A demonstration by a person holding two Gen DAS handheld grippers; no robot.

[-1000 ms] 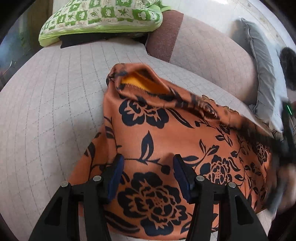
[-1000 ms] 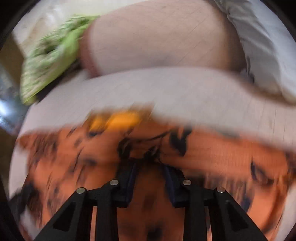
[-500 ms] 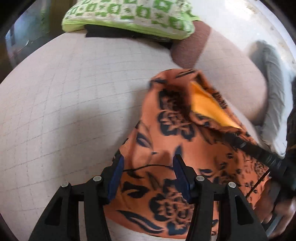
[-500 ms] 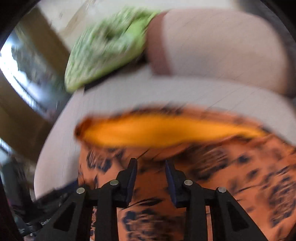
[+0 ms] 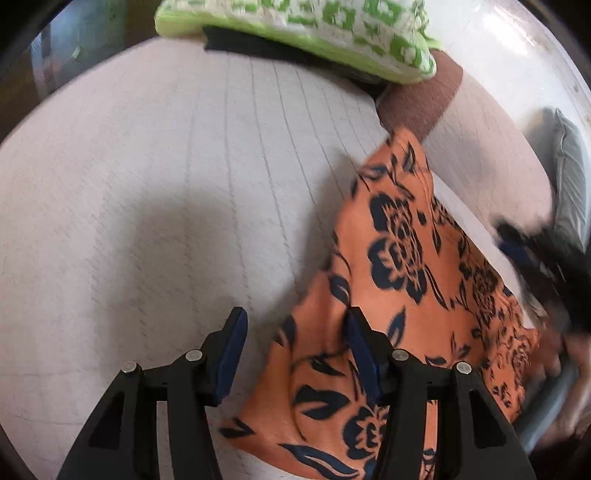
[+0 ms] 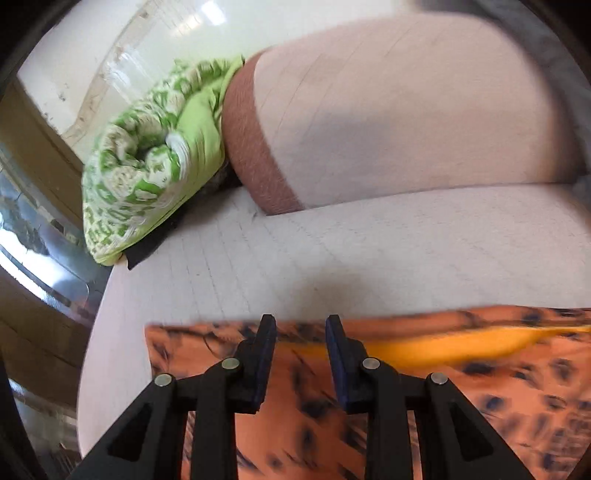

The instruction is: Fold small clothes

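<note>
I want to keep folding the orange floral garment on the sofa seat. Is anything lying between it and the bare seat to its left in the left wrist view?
Nothing visible. The seat cushion beside the orange floral garment lies bare; the green patterned pillow sits far back at the seat's edge.

Orange floral garment motion-smeared in right wrist view — print unreadable, right and lower parts cut by frame edge. In left wrist view right gripper only dark blur at right edge — jaws indistinct. Green patterned cushion cropped at top.
</note>
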